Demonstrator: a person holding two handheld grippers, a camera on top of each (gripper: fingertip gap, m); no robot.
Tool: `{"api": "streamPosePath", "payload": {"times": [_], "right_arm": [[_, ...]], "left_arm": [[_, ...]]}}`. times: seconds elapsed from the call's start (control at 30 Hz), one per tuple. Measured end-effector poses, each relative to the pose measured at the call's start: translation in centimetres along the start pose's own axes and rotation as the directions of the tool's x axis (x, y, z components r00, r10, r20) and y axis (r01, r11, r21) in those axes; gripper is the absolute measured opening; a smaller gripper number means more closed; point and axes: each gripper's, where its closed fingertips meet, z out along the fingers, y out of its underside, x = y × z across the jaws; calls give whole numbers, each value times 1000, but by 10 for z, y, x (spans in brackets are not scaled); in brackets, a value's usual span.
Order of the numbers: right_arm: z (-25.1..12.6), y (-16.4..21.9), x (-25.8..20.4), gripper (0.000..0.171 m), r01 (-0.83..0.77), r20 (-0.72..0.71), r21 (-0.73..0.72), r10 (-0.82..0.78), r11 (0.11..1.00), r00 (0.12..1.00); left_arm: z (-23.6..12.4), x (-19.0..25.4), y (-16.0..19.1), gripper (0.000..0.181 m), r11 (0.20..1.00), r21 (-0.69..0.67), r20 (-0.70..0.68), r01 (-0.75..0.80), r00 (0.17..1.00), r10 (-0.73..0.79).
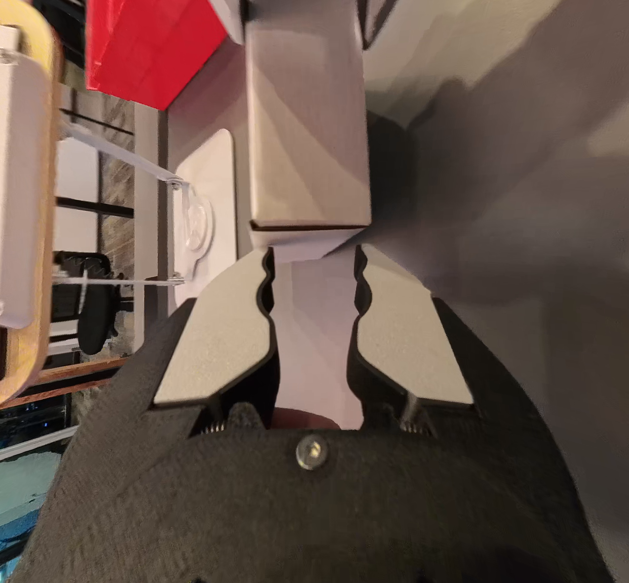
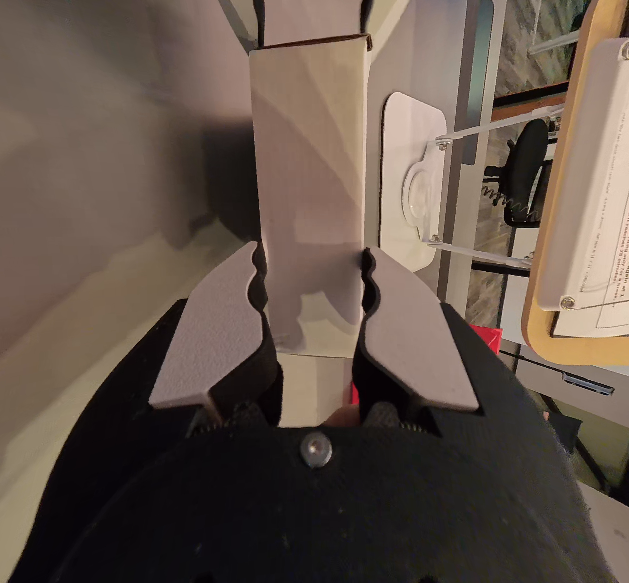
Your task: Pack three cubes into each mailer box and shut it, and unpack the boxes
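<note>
Gripping opposite ends of one white mailer box (image 1: 308,145), I have both claws clamped on it. My left claw (image 1: 313,257) pinches the box's near end flap, while my right claw (image 2: 311,260) holds the far end, the cardboard wedged between its fingers. Beside it, a white pad (image 2: 413,172) lies on the grey counter (image 2: 102,124).

Both tools clamping from opposite ends

The left tool (image 1: 313,253) and right tool (image 2: 311,253) are facing each other, each one's jaws pressing on a flat white panel held between its fingers.
</note>
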Motion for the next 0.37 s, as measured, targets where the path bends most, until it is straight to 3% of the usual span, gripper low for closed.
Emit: {"api": "streamPosePath", "payload": {"times": [0.03, 0.23, 0.37], "right_arm": [[0, 0, -1, 54, 2, -4, -2, -2, 1000, 1000], [0, 0, -6, 54, 15, -44, -3, -15, 1000, 999], [0, 1, -9, 54, 31, -70, -3, -32, 999, 997]], "left_arm": [[2, 4, 1, 45, 1000, -16, -11, -14, 1000, 14], [-1, 4, 3, 44, 999, -44, 0, -25, 1000, 25], [-15, -8, 0, 49, 999, -7, 11, 50, 999, -50]]}}
